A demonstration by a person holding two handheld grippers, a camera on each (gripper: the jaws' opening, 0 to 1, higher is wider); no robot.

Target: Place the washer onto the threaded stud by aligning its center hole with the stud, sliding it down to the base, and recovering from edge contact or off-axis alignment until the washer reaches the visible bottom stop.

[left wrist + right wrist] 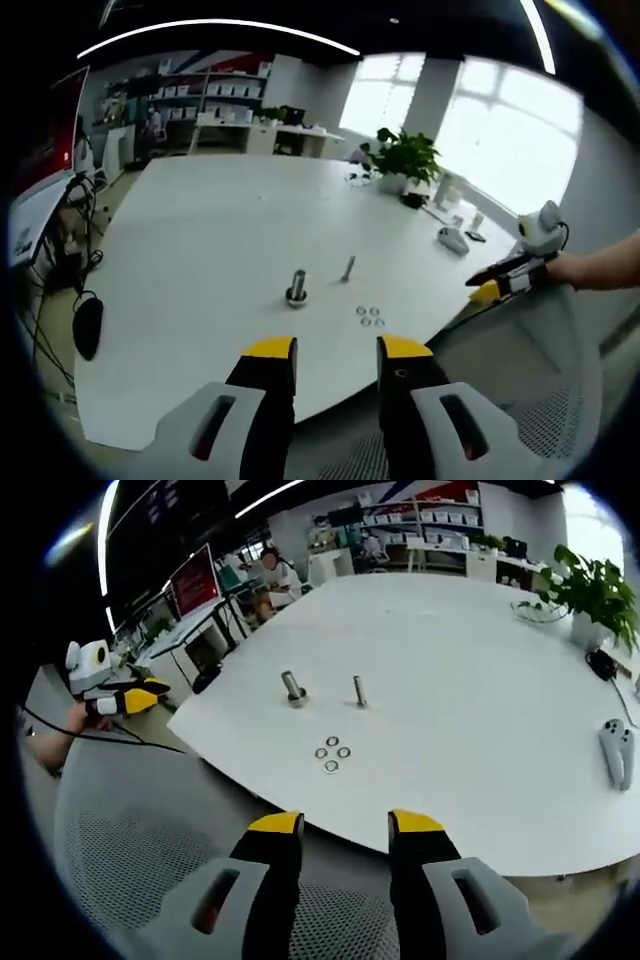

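Left gripper view, left to right: short threaded metal stud on a wide round base, slimmer upright metal bolt, cluster of small silver ring washers lying flat on the white table, all apart. The yellow-tipped left gripper hangs before the table edge, jaws parted and empty; the right gripper likewise. Risk, as a judgement: the washers lie close together, so a pinch may lift two or scatter them.

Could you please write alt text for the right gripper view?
Open right claw hovers off the white table's edge, facing four washers and two upright studs beyond. The left claw shows far left.
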